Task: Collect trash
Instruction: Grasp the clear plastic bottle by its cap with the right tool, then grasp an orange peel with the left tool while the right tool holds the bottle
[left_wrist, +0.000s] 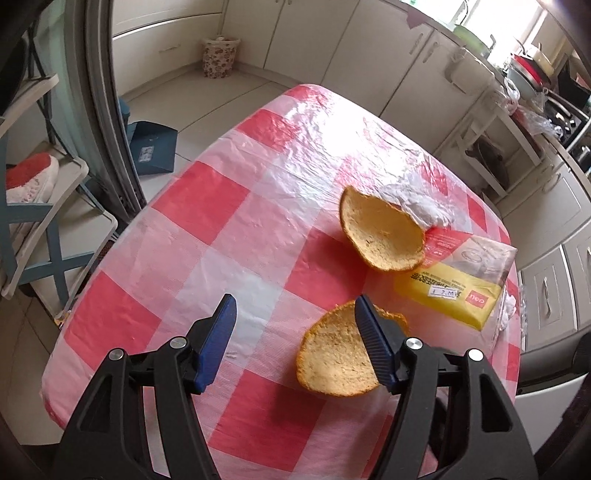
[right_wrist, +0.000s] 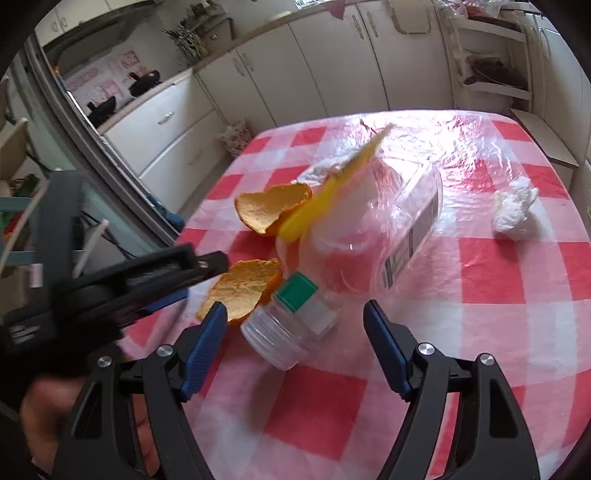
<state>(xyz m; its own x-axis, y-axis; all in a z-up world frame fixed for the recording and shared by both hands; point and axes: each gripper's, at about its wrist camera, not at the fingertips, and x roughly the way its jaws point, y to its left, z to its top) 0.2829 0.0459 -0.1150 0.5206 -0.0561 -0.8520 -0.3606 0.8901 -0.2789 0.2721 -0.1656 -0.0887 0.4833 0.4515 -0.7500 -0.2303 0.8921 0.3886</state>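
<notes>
While both grippers stand spread, the bottle (right_wrist: 354, 236) lies mid-frame on the table (right_wrist: 480, 266), mouth pointing lower left toward the right gripper (right_wrist: 295, 314), which is opening; left gripper (left_wrist: 295, 306) holds nothing.

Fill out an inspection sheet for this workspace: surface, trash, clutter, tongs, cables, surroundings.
Surface: table under a red-and-white checked plastic cloth, wrinkled and glossy.
Job's things: two orange peels, far peel and near peel; clear plastic bottle on its side with a yellow label; crumpled white tissue.
Clutter: nothing seen beyond the trash.
Tongs: left tongs open, empty, beside the near peel; right tongs opening, the bottle's neck ahead between them, untouched.
Cables: nothing seen.
Surroundings: kitchen cabinets, floral basket on the floor.
</notes>
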